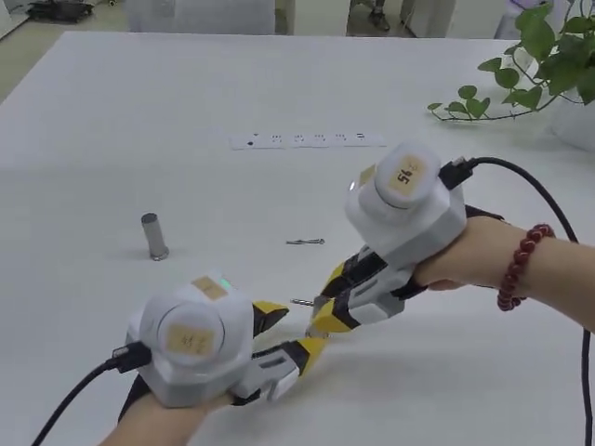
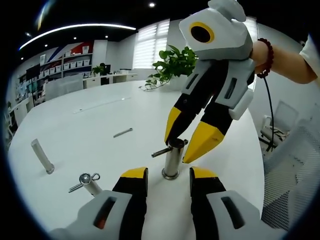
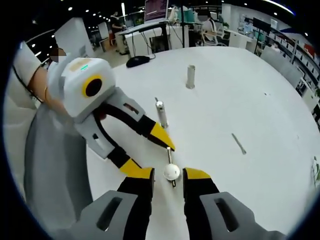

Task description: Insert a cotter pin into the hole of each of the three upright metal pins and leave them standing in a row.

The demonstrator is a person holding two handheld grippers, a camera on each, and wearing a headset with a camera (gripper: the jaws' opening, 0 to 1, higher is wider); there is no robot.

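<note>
Left gripper [image 2: 168,176]: jaws apart, yellow tips flanking the foot of a short upright silver metal pin [image 2: 172,159], which stands just ahead of them on the white counter [image 1: 186,121]. Not closed on it. Judged to be placed there to steady the pin against tipping.

Right gripper [image 3: 167,175]: set above the same pin, jaws apart and straddling its head. Contact with the head too fine to settle. Thin wire cotter pin [image 2: 161,151] lies crosswise through the pin near its top, one end sticking out sideways. Judged: insertion here near done, right jaws placed to push or seat the wire.

Just beside the left jaws, on their left: second silver metal pin [image 2: 91,184] with a loop-headed cotter pin [image 2: 85,177] through it. Farther out the same way, well apart: third metal pin [image 2: 42,156], upright, hole empty as far as can be seen. Loose spare cotter pin [image 1: 305,242] flat on the counter ahead of both sets of jaws, between them and a white power strip [image 1: 307,139].

Room: open counter all round, edges far from the jaws. Tightest spot is between the two sets of jaws, tips nearly meeting at the pin. Risk judged: clipping the finished pin beside the left jaws on any pull-back. One pin left to fit.
</note>
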